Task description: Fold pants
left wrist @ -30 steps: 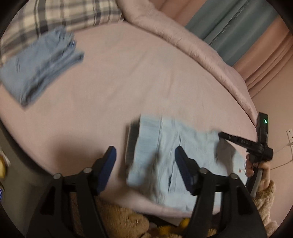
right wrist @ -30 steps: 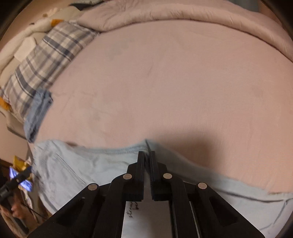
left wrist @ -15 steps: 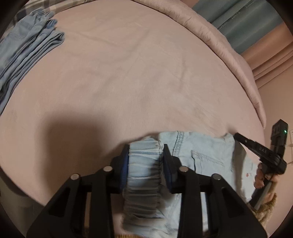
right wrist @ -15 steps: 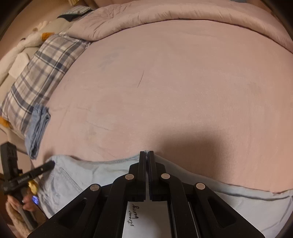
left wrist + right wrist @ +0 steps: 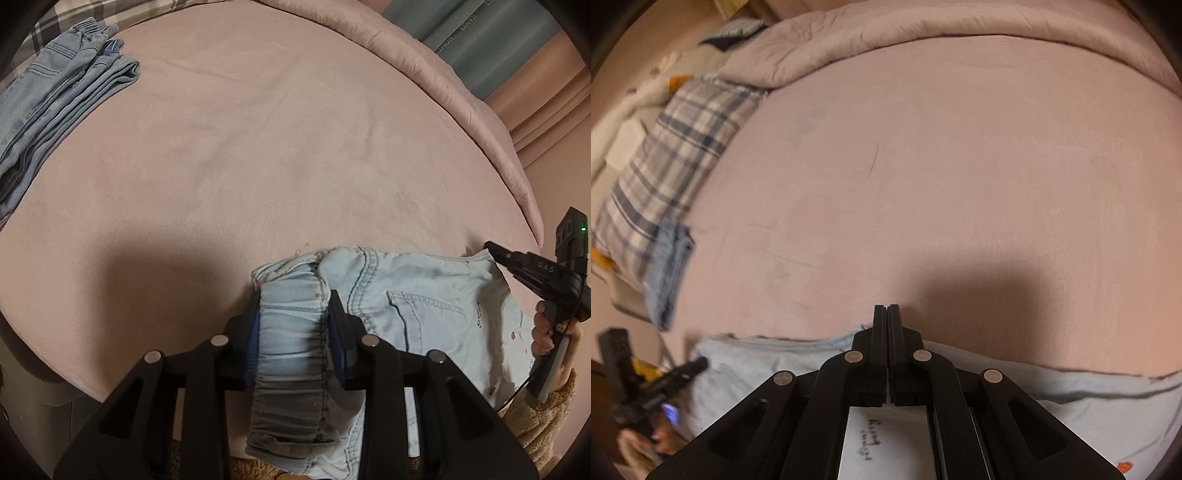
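Note:
Light blue denim pants [image 5: 417, 291] lie at the near edge of the pink bed [image 5: 258, 147]. My left gripper [image 5: 293, 314] is shut on the bunched elastic waistband [image 5: 291, 332] of the pants. My right gripper [image 5: 887, 314] is shut, its fingers pressed together over the pants' far edge [image 5: 1071, 402]; whether cloth is pinched between them is hidden. The right gripper also shows in the left wrist view [image 5: 495, 254] at the pants' right corner. The left gripper shows blurred in the right wrist view [image 5: 698, 363].
A folded stack of darker blue jeans [image 5: 55, 110] lies at the bed's left side next to a plaid pillow [image 5: 676, 155]. A rolled pink duvet [image 5: 923, 40] runs along the far edge. Teal and pink curtains [image 5: 498, 55] hang behind.
My left gripper came down and closed on the waistband, then moved the pants a little onto the bed. The right gripper stayed shut and moved slightly forward.

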